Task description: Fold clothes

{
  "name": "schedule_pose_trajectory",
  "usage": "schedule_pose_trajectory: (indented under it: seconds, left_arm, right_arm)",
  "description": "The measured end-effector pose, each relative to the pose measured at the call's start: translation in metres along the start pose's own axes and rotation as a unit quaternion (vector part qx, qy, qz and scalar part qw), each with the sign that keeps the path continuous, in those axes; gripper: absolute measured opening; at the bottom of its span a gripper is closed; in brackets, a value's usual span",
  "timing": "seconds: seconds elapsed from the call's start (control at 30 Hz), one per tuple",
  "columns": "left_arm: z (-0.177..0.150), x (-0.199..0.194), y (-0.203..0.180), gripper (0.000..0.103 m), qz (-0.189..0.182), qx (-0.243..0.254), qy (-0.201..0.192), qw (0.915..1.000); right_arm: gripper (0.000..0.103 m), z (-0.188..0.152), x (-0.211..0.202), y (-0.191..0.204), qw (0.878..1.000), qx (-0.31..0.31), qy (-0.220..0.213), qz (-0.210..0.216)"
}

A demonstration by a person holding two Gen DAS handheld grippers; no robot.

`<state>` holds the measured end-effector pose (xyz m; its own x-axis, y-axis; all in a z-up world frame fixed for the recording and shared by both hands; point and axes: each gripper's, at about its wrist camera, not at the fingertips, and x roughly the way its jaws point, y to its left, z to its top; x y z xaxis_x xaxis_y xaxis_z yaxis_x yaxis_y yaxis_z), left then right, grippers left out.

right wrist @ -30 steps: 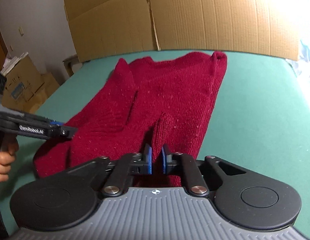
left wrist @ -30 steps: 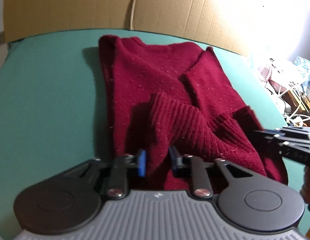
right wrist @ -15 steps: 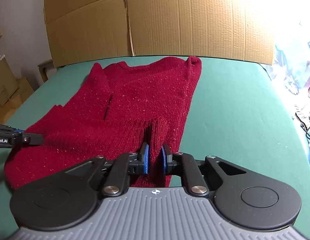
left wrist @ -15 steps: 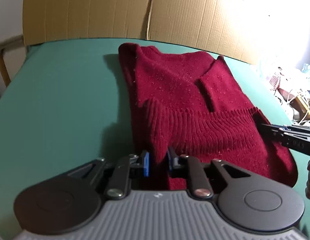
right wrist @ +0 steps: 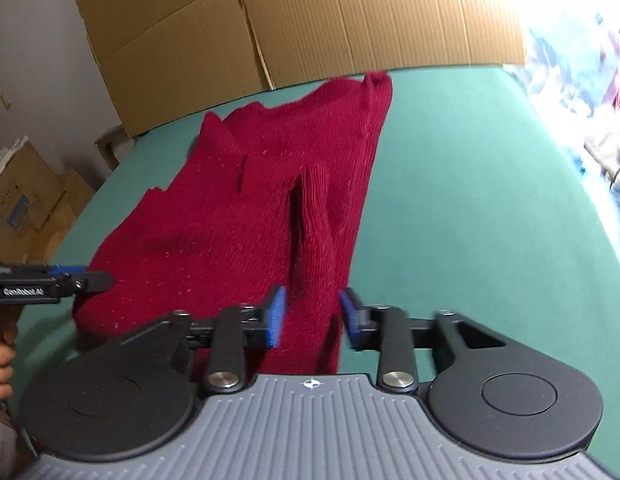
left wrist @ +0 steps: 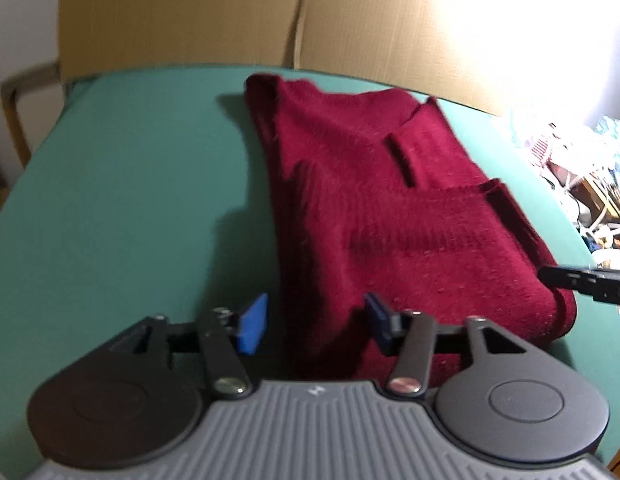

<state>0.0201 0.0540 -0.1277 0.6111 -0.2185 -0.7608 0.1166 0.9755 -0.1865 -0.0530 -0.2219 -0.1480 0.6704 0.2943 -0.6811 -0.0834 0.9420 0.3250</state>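
Note:
A dark red knitted sweater [left wrist: 389, 208] lies on the green table [left wrist: 122, 200], its lower part folded up over the body, ribbed hem across the middle. It also shows in the right wrist view [right wrist: 270, 208], with a raised ridge of fabric. My left gripper [left wrist: 315, 322] is open, its blue pads either side of the sweater's near left edge. My right gripper [right wrist: 311, 316] is open, its pads either side of the near right edge. Each gripper shows at the edge of the other's view: the right [left wrist: 585, 280], the left [right wrist: 50, 284].
Large cardboard sheets [left wrist: 270, 20] stand behind the table's far edge. Cardboard boxes [right wrist: 22, 188] sit on the floor to the left. Cluttered items [left wrist: 581, 176] lie beyond the table's right edge. Bare green surface lies on both sides of the sweater.
Both grippers carried the sweater's lower edge forward over the body, then opened and let go. The fabric now lies folded on the table.

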Motion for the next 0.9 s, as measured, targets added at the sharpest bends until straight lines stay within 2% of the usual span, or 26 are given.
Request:
schedule_pose_trajectory:
  seconds: [0.07,0.1,0.13,0.2,0.27,0.33,0.4,0.47,0.5,0.53,0.6,0.7,0.77,0.87,0.9]
  left_arm:
    - [-0.001,0.008,0.004,0.05,-0.004,-0.015,0.023,0.9996]
    - [0.0,0.009,0.003,0.032,-0.011,-0.017,0.026,0.9995]
    - [0.001,0.009,0.001,0.023,-0.015,-0.011,0.025,0.9995]
    - [0.002,0.009,-0.004,0.024,-0.02,0.0,0.024,0.9995]
    - [-0.001,0.009,0.0,0.031,-0.02,-0.006,0.024,0.9995]
    - [0.0,0.004,0.009,0.032,-0.027,-0.016,0.021,0.9993]
    - [0.002,-0.009,0.013,0.028,-0.025,-0.013,0.006,0.9996]
    - [0.011,-0.025,0.006,0.023,-0.021,0.01,-0.032,0.9992]
    - [0.016,-0.033,0.001,0.02,-0.02,0.022,-0.054,0.9981]
    - [0.021,-0.039,-0.005,0.022,-0.021,0.037,-0.076,0.9962]
    - [0.031,-0.037,-0.02,0.031,-0.035,0.07,-0.097,0.9922]
    - [0.038,-0.005,-0.036,0.031,-0.042,0.099,-0.078,0.9911]
    - [0.04,0.021,-0.036,0.022,-0.024,0.105,-0.058,0.9924]
    - [0.044,0.048,-0.024,0.026,0.015,0.1,-0.053,0.9935]
    - [0.045,0.053,-0.018,0.028,0.014,0.094,-0.057,0.9938]
  right_arm:
    - [0.01,-0.001,-0.004,0.0,1.0,0.019,-0.007,-0.009]
    - [0.008,-0.001,-0.007,-0.001,0.999,0.029,-0.012,-0.013]
    - [0.008,-0.002,-0.009,-0.001,0.999,0.041,-0.015,-0.017]
    - [0.008,-0.008,-0.003,-0.006,0.998,0.066,0.001,-0.019]
    - [0.015,-0.012,0.001,-0.01,0.996,0.086,0.002,-0.023]
    - [0.024,-0.011,-0.003,-0.011,0.995,0.096,-0.004,-0.027]
    - [0.027,-0.004,-0.015,-0.008,0.995,0.085,-0.029,-0.033]
    - [0.029,0.008,-0.022,0.0,0.996,0.052,-0.065,-0.034]
    - [0.028,0.014,-0.023,0.004,0.996,0.035,-0.078,-0.031]
    - [0.027,0.02,-0.019,0.007,0.996,0.024,-0.082,-0.022]
    - [0.026,0.03,-0.003,0.015,0.997,0.002,-0.075,0.0]
    - [0.024,0.038,0.028,0.03,0.997,-0.05,-0.05,0.011]
    - [0.023,0.044,0.045,0.033,0.997,-0.074,-0.039,-0.003]
    - [0.015,0.05,0.065,0.024,0.996,-0.079,-0.031,-0.03]
    - [0.01,0.051,0.068,0.016,0.997,-0.069,-0.03,-0.028]
